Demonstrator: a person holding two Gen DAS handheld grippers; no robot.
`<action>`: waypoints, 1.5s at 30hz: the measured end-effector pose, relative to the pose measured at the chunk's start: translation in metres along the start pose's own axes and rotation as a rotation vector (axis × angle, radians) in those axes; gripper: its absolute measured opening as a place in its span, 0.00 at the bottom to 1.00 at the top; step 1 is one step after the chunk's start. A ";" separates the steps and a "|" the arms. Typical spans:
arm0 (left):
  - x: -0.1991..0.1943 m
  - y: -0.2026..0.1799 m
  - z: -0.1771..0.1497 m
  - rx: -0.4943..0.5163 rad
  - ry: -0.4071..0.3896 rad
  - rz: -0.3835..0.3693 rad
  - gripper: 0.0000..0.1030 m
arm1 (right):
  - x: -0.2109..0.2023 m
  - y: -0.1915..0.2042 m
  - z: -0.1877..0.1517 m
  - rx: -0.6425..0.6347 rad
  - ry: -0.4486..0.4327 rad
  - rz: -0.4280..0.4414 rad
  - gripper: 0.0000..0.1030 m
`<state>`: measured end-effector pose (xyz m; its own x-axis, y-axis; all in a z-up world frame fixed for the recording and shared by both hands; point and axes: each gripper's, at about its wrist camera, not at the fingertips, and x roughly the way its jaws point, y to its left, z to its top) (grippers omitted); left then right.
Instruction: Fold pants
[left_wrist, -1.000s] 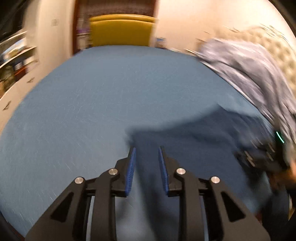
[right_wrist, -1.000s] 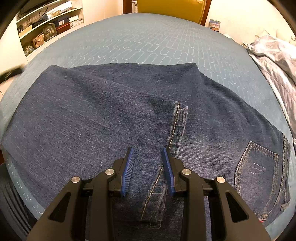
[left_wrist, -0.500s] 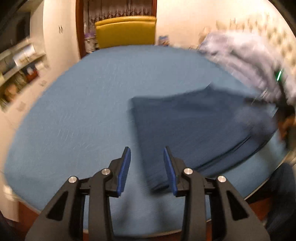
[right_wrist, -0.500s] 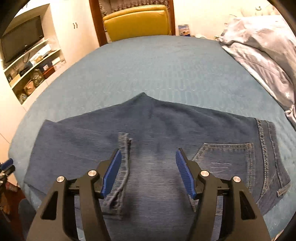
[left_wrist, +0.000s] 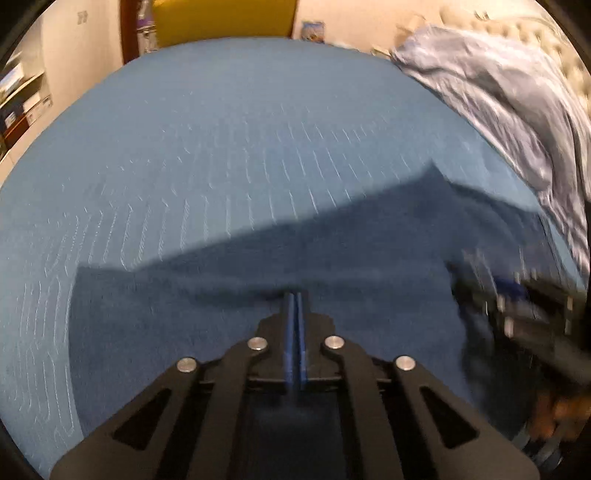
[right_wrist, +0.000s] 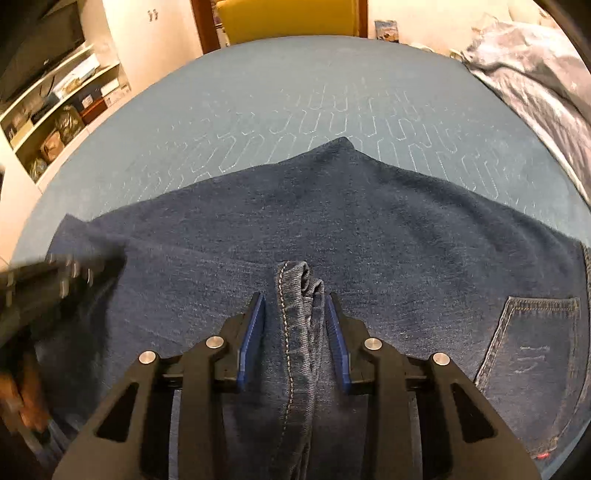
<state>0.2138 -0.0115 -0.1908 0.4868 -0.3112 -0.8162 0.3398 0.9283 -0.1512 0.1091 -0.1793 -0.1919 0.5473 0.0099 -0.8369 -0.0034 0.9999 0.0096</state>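
Dark blue jeans (right_wrist: 369, 229) lie folded on the blue bed; they also show in the left wrist view (left_wrist: 332, 258). A back pocket (right_wrist: 535, 350) faces up at the right. My right gripper (right_wrist: 293, 299) is partly closed around a bunched stitched hem (right_wrist: 295, 291) that stands between its blue pads. My left gripper (left_wrist: 295, 297) is shut, its pads together down at the jeans' near edge; whether cloth is pinched between them I cannot tell. Each gripper shows blurred in the other's view, the right one (left_wrist: 517, 314) and the left one (right_wrist: 55, 280).
The blue quilted bed cover (right_wrist: 332, 92) stretches beyond the jeans. A crumpled grey-blue blanket (left_wrist: 517, 96) lies at the right, a yellow chair (right_wrist: 288, 18) stands behind the bed, and shelves with clutter (right_wrist: 55, 110) are at the left.
My left gripper has closed and come down onto the jeans' near edge. My right gripper has narrowed around the bunched hem, which now stands up between its pads.
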 end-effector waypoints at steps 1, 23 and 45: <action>-0.002 0.001 0.002 -0.018 -0.004 0.012 0.02 | 0.000 0.000 -0.002 0.003 0.001 0.001 0.30; -0.069 0.013 -0.105 -0.102 -0.002 0.158 0.12 | -0.053 0.011 -0.061 -0.030 0.006 -0.070 0.30; -0.106 0.102 -0.182 -0.566 -0.102 -0.271 0.41 | -0.045 0.021 -0.076 -0.095 -0.012 -0.152 0.42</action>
<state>0.0505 0.1528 -0.2211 0.5267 -0.5423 -0.6546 -0.0026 0.7690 -0.6393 0.0205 -0.1582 -0.1956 0.5571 -0.1412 -0.8183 0.0018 0.9857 -0.1688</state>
